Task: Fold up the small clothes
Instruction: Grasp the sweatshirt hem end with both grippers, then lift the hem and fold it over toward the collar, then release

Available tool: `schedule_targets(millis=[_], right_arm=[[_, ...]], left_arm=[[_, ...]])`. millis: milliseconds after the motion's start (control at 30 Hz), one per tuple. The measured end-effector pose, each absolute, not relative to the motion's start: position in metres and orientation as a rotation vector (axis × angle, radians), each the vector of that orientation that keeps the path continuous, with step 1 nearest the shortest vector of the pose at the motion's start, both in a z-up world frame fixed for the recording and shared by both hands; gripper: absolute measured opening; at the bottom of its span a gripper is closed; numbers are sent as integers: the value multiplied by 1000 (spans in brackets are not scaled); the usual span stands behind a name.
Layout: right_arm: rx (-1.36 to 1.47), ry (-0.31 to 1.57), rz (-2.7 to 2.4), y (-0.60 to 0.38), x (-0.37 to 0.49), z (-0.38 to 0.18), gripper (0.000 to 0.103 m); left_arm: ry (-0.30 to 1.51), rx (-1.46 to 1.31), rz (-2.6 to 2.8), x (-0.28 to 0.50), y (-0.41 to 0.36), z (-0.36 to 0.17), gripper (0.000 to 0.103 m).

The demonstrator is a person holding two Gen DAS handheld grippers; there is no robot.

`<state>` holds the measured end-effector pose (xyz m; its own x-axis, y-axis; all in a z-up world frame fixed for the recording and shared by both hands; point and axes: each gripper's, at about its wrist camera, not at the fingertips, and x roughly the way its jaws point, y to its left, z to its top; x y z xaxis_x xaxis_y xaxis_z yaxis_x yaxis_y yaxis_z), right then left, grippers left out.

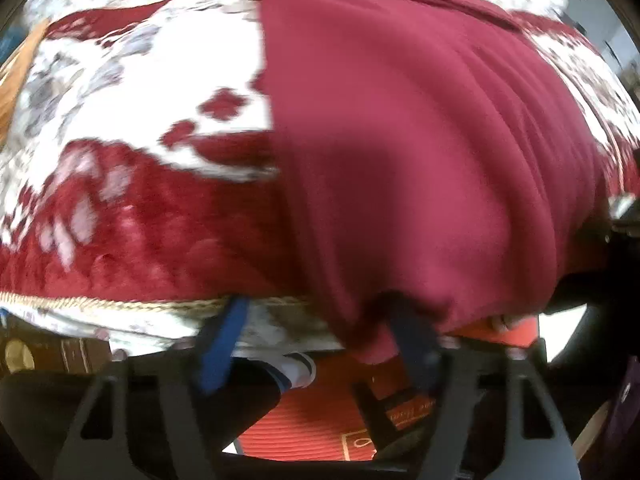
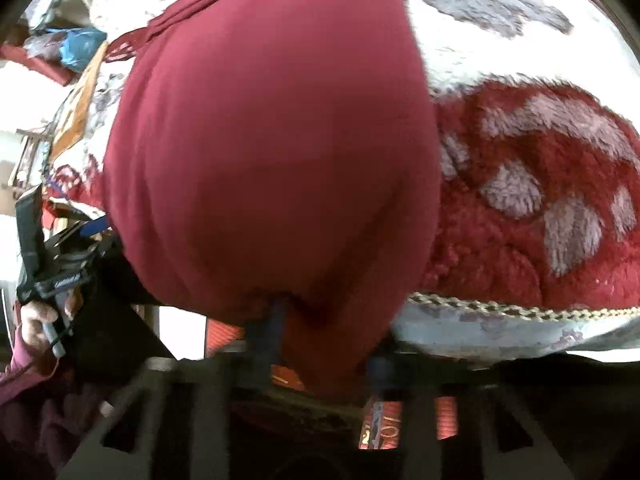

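Observation:
A maroon garment (image 1: 420, 140) lies spread on a plush red and white blanket (image 1: 132, 216), with its near hem hanging over the bed's edge. My left gripper (image 1: 320, 312) straddles the hem's left corner. Its blue-padded finger (image 1: 224, 344) stands clear of the cloth on the left, and the dark finger (image 1: 412, 340) is tucked against the hem. In the right wrist view the same garment (image 2: 272, 152) fills the middle. My right gripper (image 2: 326, 332) is shut on a bunched fold of the hem.
A braided trim (image 2: 480, 308) marks the blanket's near edge. Below it are an orange ribbed mat (image 1: 312, 420) and a person's shoe (image 1: 298, 368). A hand (image 2: 36, 320) holds the other gripper at the left. Clutter (image 2: 68, 48) sits beyond the bed's far left.

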<state>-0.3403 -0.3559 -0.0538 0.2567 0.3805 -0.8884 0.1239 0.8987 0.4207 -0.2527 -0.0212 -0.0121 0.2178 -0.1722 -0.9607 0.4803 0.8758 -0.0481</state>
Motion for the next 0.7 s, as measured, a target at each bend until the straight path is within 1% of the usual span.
schedule_targets(millis=[33, 67, 100, 133, 233, 400, 567, 700], right_arm=[[447, 1308, 190, -356, -340, -52, 13], [439, 1302, 206, -354, -341, -50, 12], [432, 1295, 225, -353, -341, -47, 12], [428, 1287, 241, -353, -343, -44, 12], [418, 1271, 277, -353, -342, -33, 11], [431, 1224, 325, -356, -348, -14, 11], [506, 1113, 363, -371, -345, 15, 10], [565, 1010, 386, -385, -335, 40, 10]], left_arm=[[1280, 280, -460, -251, -18, -11, 44], [1291, 279, -474, -252, -15, -10, 24], [1302, 262, -505, -253, -13, -9, 8], [1317, 237, -540, -254, -12, -7, 6], [1288, 300, -553, -261, -20, -3, 6], [1293, 212, -618, -257, -21, 14, 5], [1242, 133, -663, -238, -16, 42, 5], [1178, 19, -698, -218, -15, 68, 5]])
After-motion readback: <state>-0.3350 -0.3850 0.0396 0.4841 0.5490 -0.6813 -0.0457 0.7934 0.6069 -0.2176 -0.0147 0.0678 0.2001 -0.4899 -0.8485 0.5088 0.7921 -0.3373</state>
